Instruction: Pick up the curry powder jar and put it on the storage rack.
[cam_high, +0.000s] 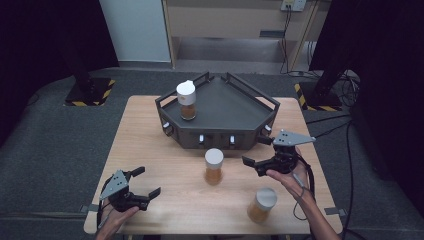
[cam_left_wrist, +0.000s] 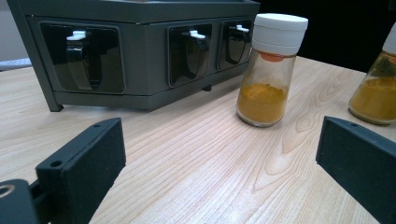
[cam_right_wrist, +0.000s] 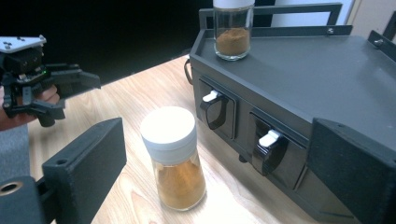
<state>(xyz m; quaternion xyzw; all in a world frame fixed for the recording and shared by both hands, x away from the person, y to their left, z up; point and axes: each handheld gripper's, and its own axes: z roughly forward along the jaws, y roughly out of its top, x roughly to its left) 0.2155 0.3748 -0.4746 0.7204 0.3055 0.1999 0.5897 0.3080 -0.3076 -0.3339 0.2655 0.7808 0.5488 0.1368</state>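
On the wooden table (cam_high: 150, 150) stands a dark grey spice rack (cam_high: 220, 107) with a row of white-tipped hooks along its front. One white-capped spice jar (cam_high: 187, 100) of brown powder sits upright on the rack's top, near its left corner. A second spice jar (cam_high: 214, 166) stands upright on the table just in front of the rack, apart from it. A third jar (cam_high: 262, 205) stands nearer the person's edge, to the right; its cap looks greyer in the high view, possibly just blur.

The right gripper (cam_high: 257, 160) hangs above the table beside the rack's right front corner, jaws spread wide with nothing between the pads, pointing toward the middle jar (cam_right_wrist: 173, 158); from its own camera that jar sits between the jaw lines but farther out, untouched. The left gripper (cam_high: 142, 182) rests low at the near left of the table, jaws likewise wide and empty, facing the rack and the middle jar (cam_left_wrist: 271, 70) well ahead.
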